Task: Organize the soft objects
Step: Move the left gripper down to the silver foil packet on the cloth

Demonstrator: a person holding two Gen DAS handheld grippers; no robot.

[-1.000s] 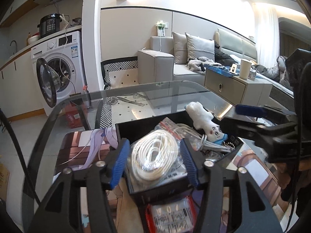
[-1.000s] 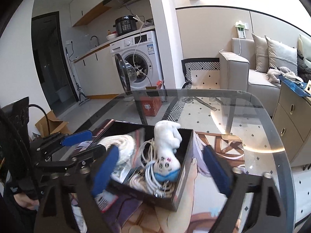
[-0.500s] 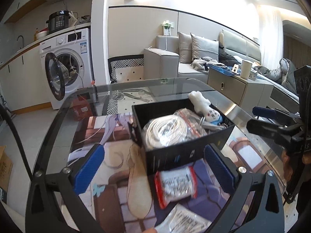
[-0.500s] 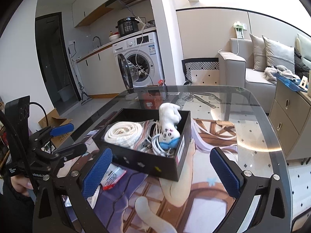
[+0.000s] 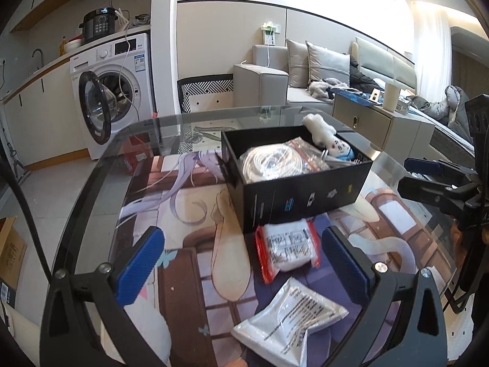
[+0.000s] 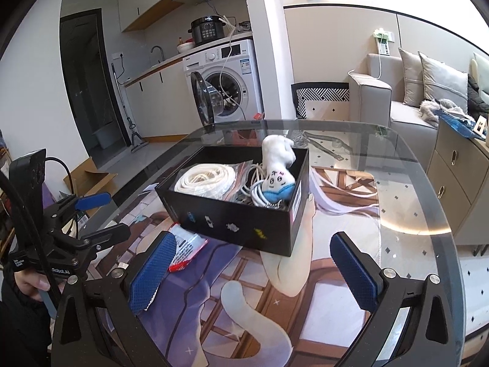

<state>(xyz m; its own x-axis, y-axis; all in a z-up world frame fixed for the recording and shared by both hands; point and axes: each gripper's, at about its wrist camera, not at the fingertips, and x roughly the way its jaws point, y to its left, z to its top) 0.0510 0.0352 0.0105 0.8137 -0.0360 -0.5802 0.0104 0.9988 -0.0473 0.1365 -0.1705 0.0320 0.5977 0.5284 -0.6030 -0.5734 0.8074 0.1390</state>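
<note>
Black box (image 5: 305,202) on glass desk (image 6: 428,183) holds rope coil (image 5: 270,163), plush toy (image 6: 276,168); left tongs (image 5: 244,269), right tongs (image 6: 255,270) both wide apart, grip nothing.

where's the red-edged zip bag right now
In the left wrist view the red-edged zip bag lies flat on the mat, just in front of the black box, between the open left gripper fingers.

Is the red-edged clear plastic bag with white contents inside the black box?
No, the red-edged bag lies on the mat outside the black box.

A home: washing machine (image 6: 227,85), sofa (image 5: 293,79) and glass table (image 6: 397,183) share one room.
</note>
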